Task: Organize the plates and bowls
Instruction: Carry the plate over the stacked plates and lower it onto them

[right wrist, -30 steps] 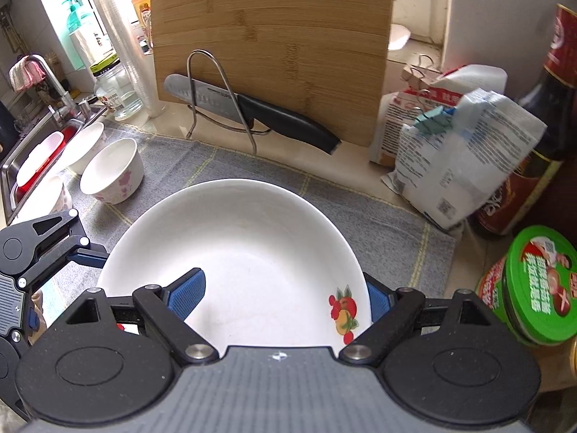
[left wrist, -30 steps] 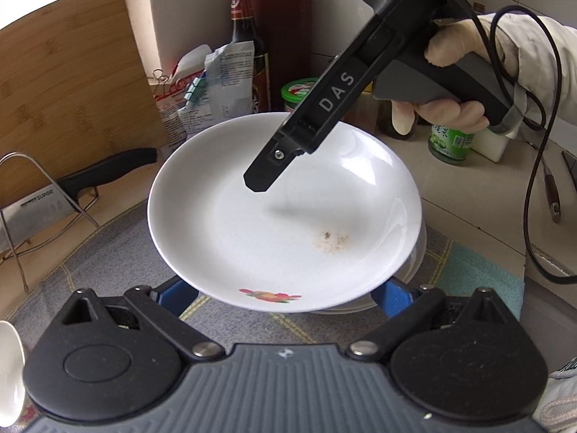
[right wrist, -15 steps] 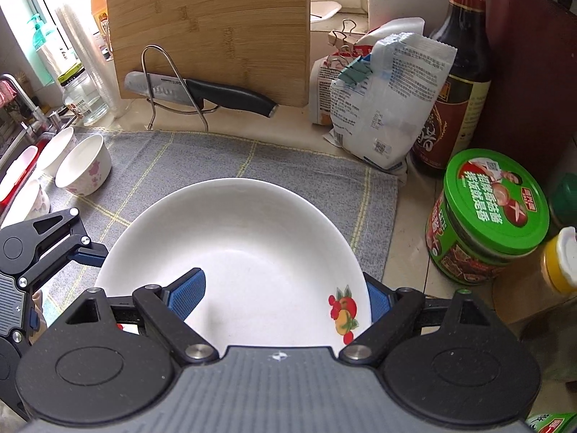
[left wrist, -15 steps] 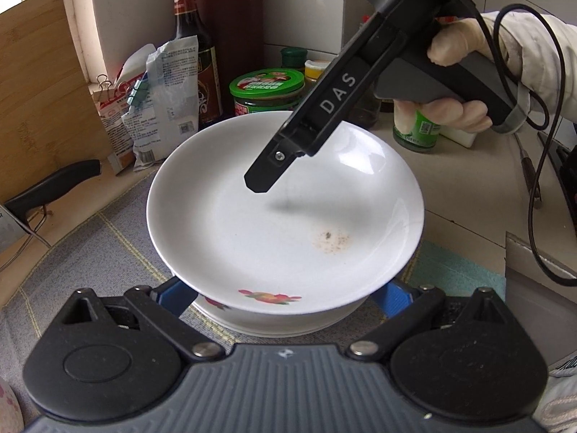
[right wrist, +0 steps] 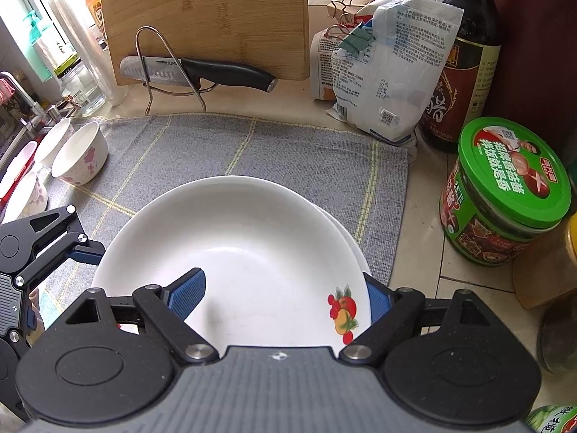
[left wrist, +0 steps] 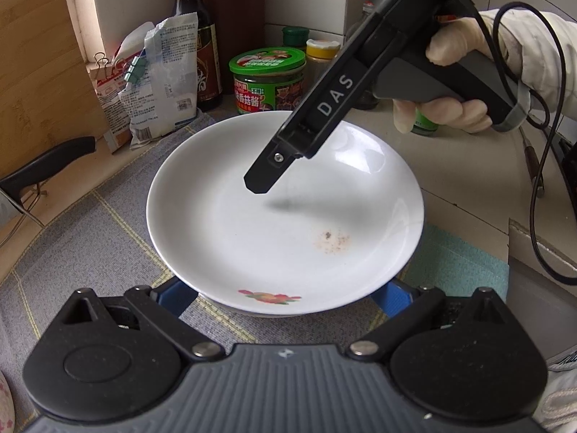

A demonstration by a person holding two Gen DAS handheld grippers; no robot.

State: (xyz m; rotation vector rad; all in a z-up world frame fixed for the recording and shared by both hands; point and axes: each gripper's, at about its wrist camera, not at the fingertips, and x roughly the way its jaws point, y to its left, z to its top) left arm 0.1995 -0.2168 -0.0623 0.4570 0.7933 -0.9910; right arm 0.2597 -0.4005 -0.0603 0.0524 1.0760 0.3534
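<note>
Two white plates, one closing down on the other. The upper plate [left wrist: 281, 223], marked with a fruit motif on its near wall, hangs low over the grey mat [right wrist: 288, 151] that covers part of the surface [right wrist: 422, 216]. The left hand-held gripper [left wrist: 281, 297] carries it: its blue pads stand wide apart, tucked under the rim on either side and clasping the plate's sloping wall. The right hand-held gripper [right wrist: 281, 294], held in a gloved hand [left wrist: 450, 115], is spread. One pad hovers over the plate's inside, clear of its own shadow, and the other lies just outside the rim, so nothing is pinched.

Compared with one second earlier, the plate keeps the same place between both pairs of fingers while the scene behind it has shifted. In the left wrist view the lower plate [right wrist: 351, 241] then jutted out well to the right. Now only a thin sliver shows under the near rim, so the two plates are almost aligned. In the right wrist view the lower plate was hidden a second ago, and now part of its rim shows along the right side.

The green-lidded jar [right wrist: 505, 195] has come fully into view and stands near the plates. The cutting board [right wrist: 216, 11], the knife [right wrist: 202, 70] and the small flowered bowls [right wrist: 81, 153] now sit farther off.
</note>
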